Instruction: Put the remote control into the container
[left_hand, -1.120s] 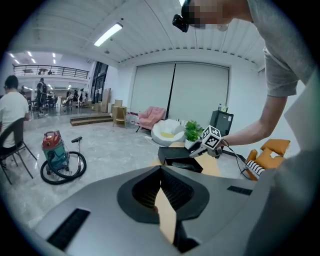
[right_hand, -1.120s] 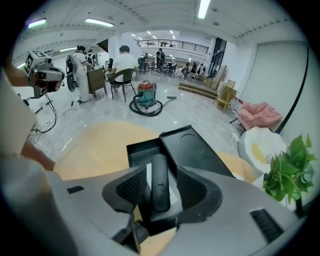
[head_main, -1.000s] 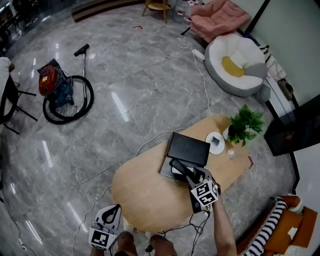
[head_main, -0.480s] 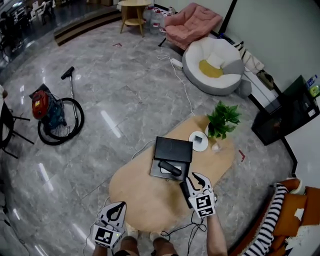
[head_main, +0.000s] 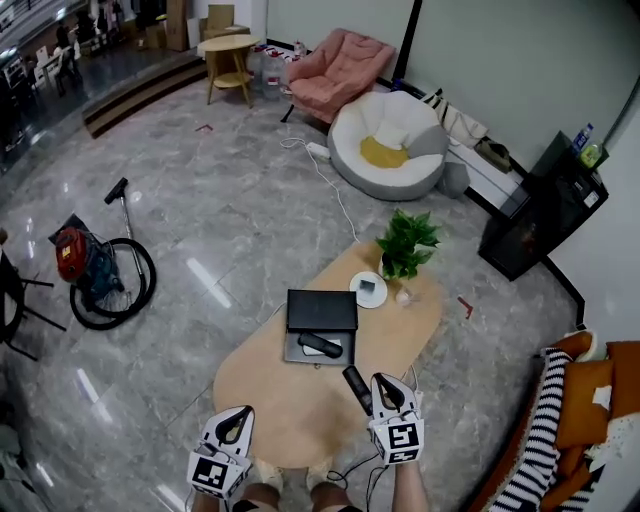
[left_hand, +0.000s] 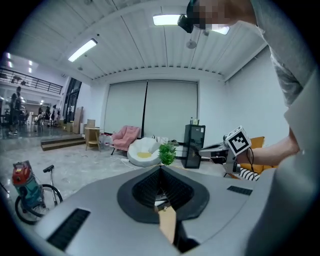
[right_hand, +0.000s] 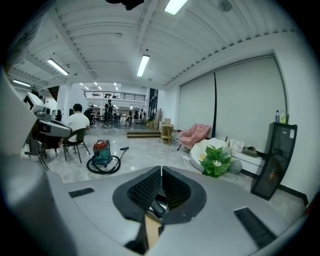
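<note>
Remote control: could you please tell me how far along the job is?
Done: the remote control lies inside the open container. In hand: nothing; the left gripper is shut and empty, and the right gripper has just closed its jaws on nothing. Left: seemingly nothing.

The table (head_main: 280, 400) is pale tan wood on a grey marbled floor (head_main: 240, 200), and on it stand a black container (head_main: 322, 310) holding a black remote control (head_main: 320, 345), a white plate (head_main: 368, 290) and a green plant (head_main: 407, 240). Beyond the table are a pink armchair (head_main: 345, 65) and a white beanbag (head_main: 395, 110) with a yellow cushion (head_main: 384, 152); left of the table is a red and teal vacuum cleaner (head_main: 78, 262), right of it a black-and-white striped cushion (head_main: 528, 455).
</note>
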